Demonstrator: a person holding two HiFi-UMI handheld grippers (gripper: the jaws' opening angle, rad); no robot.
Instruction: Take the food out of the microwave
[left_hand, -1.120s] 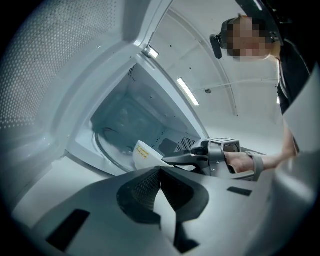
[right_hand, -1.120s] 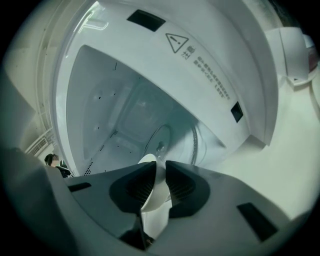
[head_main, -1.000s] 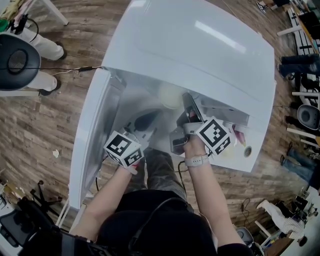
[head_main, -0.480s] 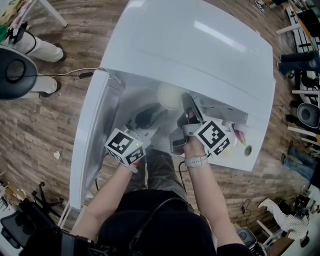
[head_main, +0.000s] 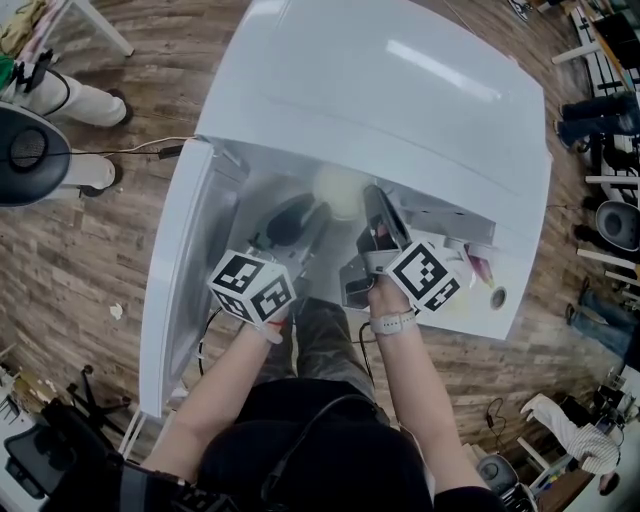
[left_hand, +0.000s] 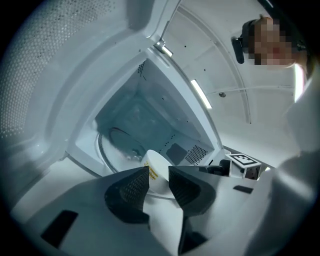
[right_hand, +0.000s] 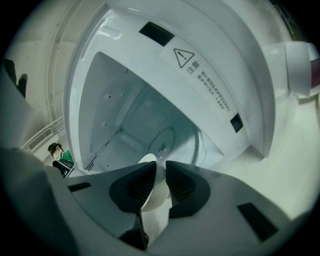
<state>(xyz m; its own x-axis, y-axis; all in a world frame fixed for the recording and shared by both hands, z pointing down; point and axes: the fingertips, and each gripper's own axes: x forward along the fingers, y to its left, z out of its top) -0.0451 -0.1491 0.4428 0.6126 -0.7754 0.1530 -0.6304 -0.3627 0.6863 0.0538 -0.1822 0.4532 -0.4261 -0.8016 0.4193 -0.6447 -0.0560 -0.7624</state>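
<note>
Both arms reach forward side by side, left forearm (head_main: 215, 390) and right forearm (head_main: 420, 385) bare, each hand wrapped round a claw. The left claw (left_hand: 159, 181) has just been opening, jaws wide apart, with the white round bowl (left_hand: 155, 162) rim loose between them, not squeezed. The right claw (right_hand: 160, 184) is clamped on that rim, tipped slightly down.

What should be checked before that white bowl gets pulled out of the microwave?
1. Microwave door swung open: ok.
2. Right gripper clamped on the bowl rim: ok.
3. Left gripper gripping too: not ok. Its jaws have just been opening, and the bowl sits between them unpinched.
4. Bowl lifted clear of the turntable: cannot tell.
5. Contents of the bowl level: cannot tell.
</note>
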